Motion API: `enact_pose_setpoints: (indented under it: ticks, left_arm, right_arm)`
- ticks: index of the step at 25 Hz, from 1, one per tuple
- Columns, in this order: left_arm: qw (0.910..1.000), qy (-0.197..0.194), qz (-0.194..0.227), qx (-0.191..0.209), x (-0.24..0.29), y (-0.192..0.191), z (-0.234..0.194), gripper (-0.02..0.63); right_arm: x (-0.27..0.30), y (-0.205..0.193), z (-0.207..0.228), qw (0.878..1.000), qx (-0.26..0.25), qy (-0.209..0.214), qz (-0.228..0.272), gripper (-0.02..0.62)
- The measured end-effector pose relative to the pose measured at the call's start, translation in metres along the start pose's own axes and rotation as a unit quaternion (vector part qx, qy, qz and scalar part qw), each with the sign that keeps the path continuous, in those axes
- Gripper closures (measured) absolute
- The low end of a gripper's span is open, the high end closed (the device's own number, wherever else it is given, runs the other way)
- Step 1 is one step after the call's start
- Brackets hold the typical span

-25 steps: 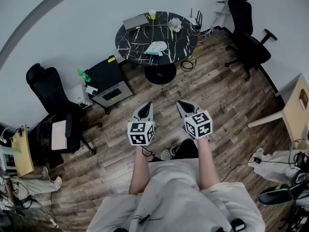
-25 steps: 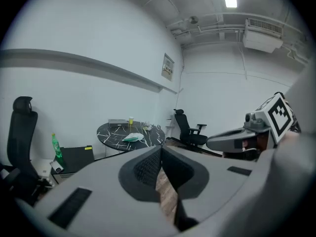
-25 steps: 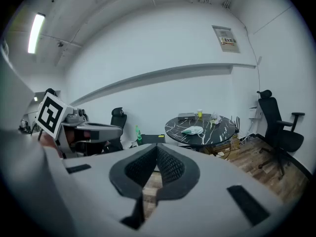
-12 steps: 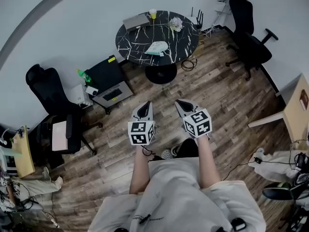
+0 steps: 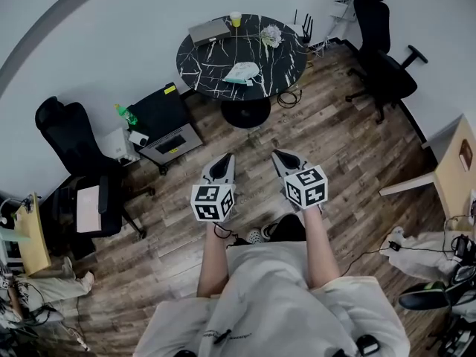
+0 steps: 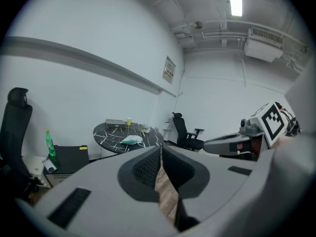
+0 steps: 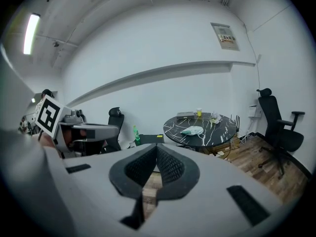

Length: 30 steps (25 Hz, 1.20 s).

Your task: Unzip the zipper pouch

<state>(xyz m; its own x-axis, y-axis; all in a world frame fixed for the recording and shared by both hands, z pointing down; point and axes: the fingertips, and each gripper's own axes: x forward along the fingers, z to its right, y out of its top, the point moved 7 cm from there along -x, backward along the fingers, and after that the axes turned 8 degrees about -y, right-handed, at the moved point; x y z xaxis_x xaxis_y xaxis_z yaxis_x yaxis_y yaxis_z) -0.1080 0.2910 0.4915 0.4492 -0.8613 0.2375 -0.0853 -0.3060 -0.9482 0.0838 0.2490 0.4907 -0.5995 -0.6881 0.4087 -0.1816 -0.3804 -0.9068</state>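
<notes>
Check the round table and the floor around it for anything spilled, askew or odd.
Nothing spilled or damaged. The zipper pouch lies flat on the round table. The only untidy spot is a loose coil of cables on the floor beside the table's foot.

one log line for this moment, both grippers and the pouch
stage: pre-grasp | left gripper: shut, empty | right gripper: shut, empty | zipper pouch: on round table, untouched, well ahead of both grippers
</notes>
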Motion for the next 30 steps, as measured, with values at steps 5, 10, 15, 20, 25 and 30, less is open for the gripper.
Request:
enact_pose_setpoints:
  ticks: [5, 10, 15, 20, 25, 30]
  left_arm:
    - [1.0, -0.002, -0.003, 0.003, 0.0, 0.001, -0.01, 0.454]
    - [0.9998, 0.016, 0.003, -0.007, -0.006, 0.002, -0.021, 0.413]
    - [0.9987, 0.013, 0.016, -0.047, -0.012, -0.004, -0.031, 0.394]
    - [0.9971, 0.045, 0.014, -0.06, -0.014, -0.013, -0.043, 0.379]
    - [0.995, 0.071, 0.012, -0.069, -0.008, -0.013, -0.064, 0.379]
    - [0.996, 0.068, 0.001, -0.058, 0.019, -0.004, -0.085, 0.379]
  right_arm:
    - [0.007, -0.001, -0.009, 0.999, -0.005, 0.04, -0.012, 0.445]
    - [0.011, 0.0, -0.01, 0.999, 0.016, 0.036, -0.004, 0.379]
    - [0.009, 0.001, -0.005, 0.992, 0.105, 0.054, 0.041, 0.333]
    - [0.019, -0.006, 0.002, 0.995, 0.091, 0.043, 0.023, 0.32]
    - [0.042, -0.004, 0.006, 0.994, 0.086, 0.066, 0.019, 0.308]
    - [0.081, 0.015, 0.016, 0.995, 0.058, 0.08, 0.02, 0.307]
